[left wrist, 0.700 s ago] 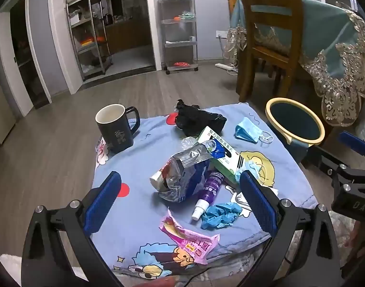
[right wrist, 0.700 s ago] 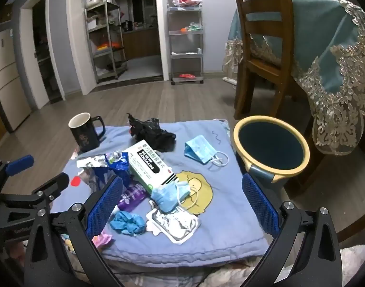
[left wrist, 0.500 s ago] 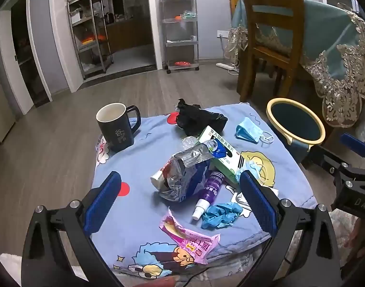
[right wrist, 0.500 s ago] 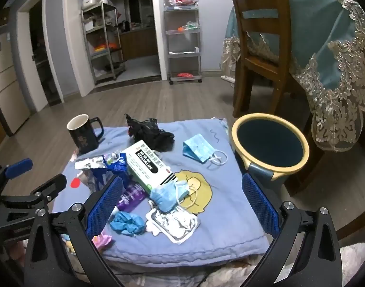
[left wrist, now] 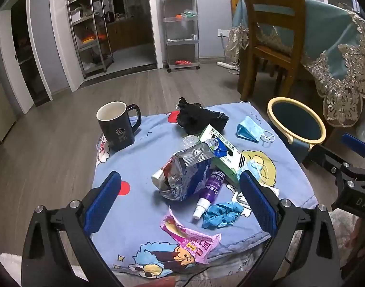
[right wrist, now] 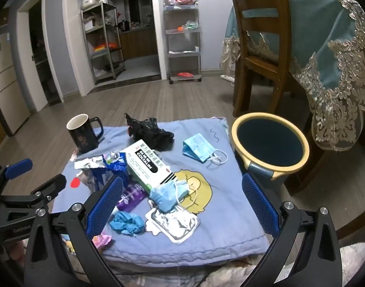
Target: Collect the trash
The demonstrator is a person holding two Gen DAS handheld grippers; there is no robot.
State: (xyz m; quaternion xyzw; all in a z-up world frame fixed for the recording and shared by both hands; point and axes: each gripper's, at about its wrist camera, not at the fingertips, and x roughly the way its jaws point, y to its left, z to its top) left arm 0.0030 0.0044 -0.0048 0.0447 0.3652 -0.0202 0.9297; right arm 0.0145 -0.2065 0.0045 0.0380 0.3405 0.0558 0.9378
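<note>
Litter lies on a blue cartoon cloth (left wrist: pixel 144 157): a crumpled foil bag (left wrist: pixel 184 172), a green-white medicine box (right wrist: pixel 147 163), a purple tube (left wrist: pixel 210 190), a blue glove (right wrist: pixel 127 222), a pink wrapper (left wrist: pixel 190 235), two blue face masks (right wrist: pixel 198 147) (right wrist: pixel 169 195), a black bag (right wrist: pixel 150 131) and an empty blister pack (right wrist: pixel 174 222). A yellow-rimmed bin (right wrist: pixel 269 143) stands right of the cloth. My left gripper (left wrist: pixel 180 203) hovers open over the near edge, nothing between its pads. My right gripper (right wrist: pixel 182 203) hangs open above the mask and blister pack.
A black mug (left wrist: pixel 116 125) stands at the cloth's far left. Behind the bin are a wooden chair (right wrist: pixel 261 45) and a table under a teal lace cloth (right wrist: pixel 335 47). Metal shelf racks (left wrist: pixel 181 24) stand against the far wall across wooden floor.
Both views have shifted only slightly. Nothing on the cloth has moved, and both grippers stay open.
</note>
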